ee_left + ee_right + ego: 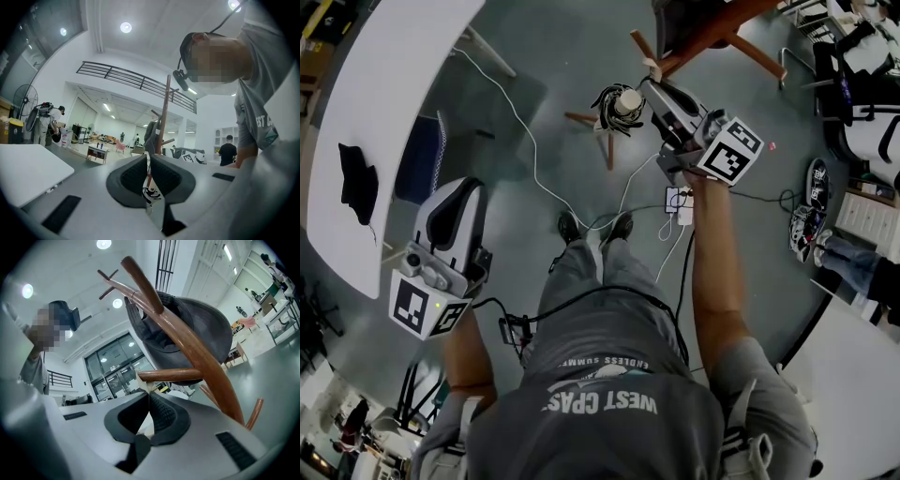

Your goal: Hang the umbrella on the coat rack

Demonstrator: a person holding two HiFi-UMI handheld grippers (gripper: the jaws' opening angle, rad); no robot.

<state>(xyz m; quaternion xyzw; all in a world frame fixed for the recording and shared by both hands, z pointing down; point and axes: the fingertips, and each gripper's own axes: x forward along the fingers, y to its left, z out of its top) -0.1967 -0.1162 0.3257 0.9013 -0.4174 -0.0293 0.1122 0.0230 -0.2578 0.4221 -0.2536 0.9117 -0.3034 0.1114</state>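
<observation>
The black folded umbrella [617,105], with its pale round handle end up, hangs just left of my right gripper [652,89] beside the brown wooden coat rack [712,33]. In the right gripper view the right gripper [149,401] is shut on a thin pale strap [148,388] at the tip of a horizontal peg [171,375]; the umbrella itself is hidden there. A dark grey hat [187,329] hangs on the rack [201,352] above. My left gripper [450,234] is held low at the left, away from the rack, shut [149,168] with nothing in it. The rack [164,117] stands ahead of it.
A white table [384,112] with a black cloth [358,183] lies at the left, a blue chair [422,159] beside it. White cables [534,169] and a power strip [678,202] cross the floor. Shoes [811,206] sit at the right. The person's feet [595,228] stand near the rack's legs [605,141].
</observation>
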